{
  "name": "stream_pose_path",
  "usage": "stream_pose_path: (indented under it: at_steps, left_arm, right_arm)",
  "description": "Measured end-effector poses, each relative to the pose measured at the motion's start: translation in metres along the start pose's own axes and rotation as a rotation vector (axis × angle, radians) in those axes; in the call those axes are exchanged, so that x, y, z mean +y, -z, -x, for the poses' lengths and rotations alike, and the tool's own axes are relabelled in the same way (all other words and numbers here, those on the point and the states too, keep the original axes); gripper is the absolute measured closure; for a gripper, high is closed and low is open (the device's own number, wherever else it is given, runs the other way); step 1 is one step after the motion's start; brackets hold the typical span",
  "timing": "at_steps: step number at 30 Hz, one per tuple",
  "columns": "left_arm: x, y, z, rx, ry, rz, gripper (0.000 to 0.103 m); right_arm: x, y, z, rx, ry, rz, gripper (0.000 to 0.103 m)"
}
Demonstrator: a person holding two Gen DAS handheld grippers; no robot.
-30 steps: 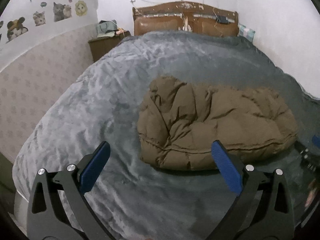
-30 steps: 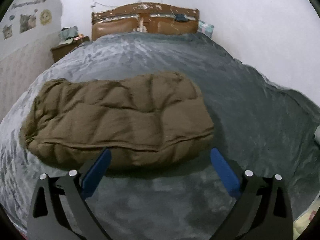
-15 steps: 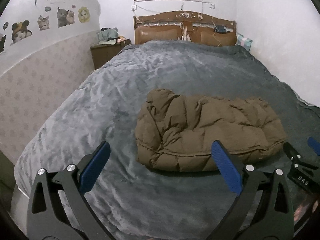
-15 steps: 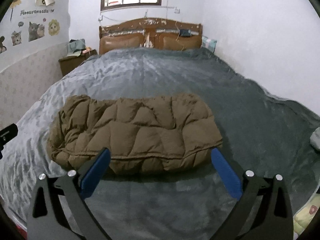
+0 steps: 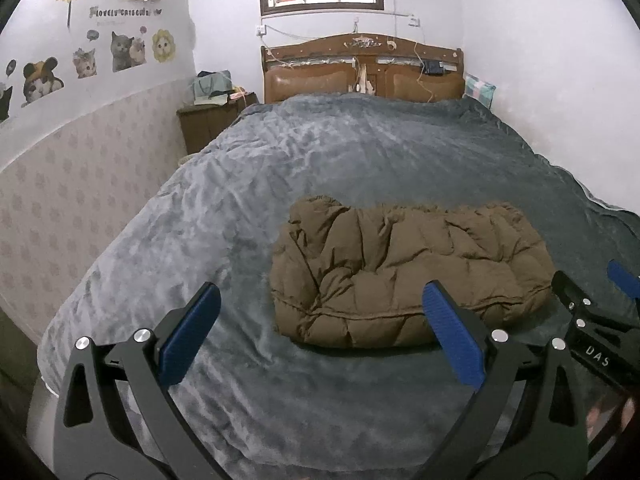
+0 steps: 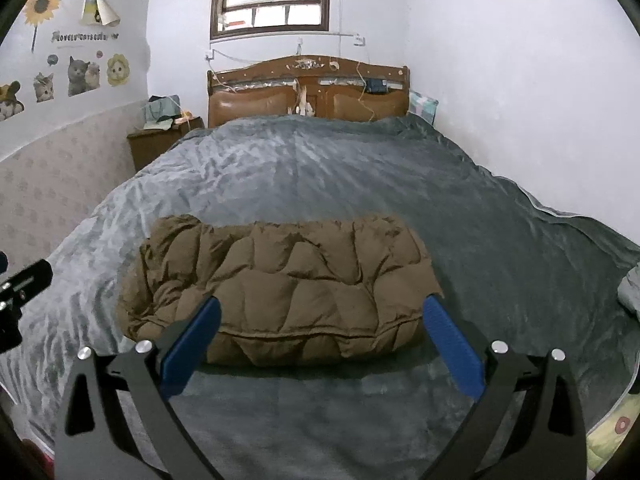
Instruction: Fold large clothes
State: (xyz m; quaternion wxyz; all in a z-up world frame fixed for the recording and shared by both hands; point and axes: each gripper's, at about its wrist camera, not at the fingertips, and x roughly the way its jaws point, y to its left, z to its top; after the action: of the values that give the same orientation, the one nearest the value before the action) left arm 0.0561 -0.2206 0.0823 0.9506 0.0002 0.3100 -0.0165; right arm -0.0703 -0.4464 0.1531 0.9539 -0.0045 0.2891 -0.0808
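A brown puffy quilted jacket (image 5: 404, 268) lies folded into a thick rectangular bundle on the grey blanket of the bed (image 5: 320, 168). It also shows in the right wrist view (image 6: 280, 288). My left gripper (image 5: 320, 300) is open and empty, held above the bed's near end, short of the jacket's left part. My right gripper (image 6: 320, 312) is open and empty, held back from the jacket's near edge. The right gripper shows at the right edge of the left wrist view (image 5: 592, 320).
The bed (image 6: 360, 184) fills the room up to a wooden headboard (image 5: 360, 68). A wooden nightstand (image 5: 208, 120) with bags stands at the far left. Walls run along both sides. A pillow (image 5: 480, 88) lies at the far right corner.
Both grippers have pulled back and risen away from the jacket, which now looks smaller and farther. Both stay open. The jacket has not moved.
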Motion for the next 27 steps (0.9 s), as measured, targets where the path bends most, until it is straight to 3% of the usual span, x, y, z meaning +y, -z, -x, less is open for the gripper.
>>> stream_pose_path:
  at_steps: [5, 27]
  left_arm:
    - [-0.0012, 0.0013, -0.0002, -0.004, -0.033, -0.018, 0.003]
    - [0.0077, -0.0006, 0.0037, 0.005, -0.018, -0.007, 0.003]
  right_arm:
    - [0.0022, -0.0027, 0.0064, -0.002, -0.005, -0.001, 0.002]
    - [0.0056, -0.0053, 0.0054, 0.005, -0.002, 0.002, 0.002]
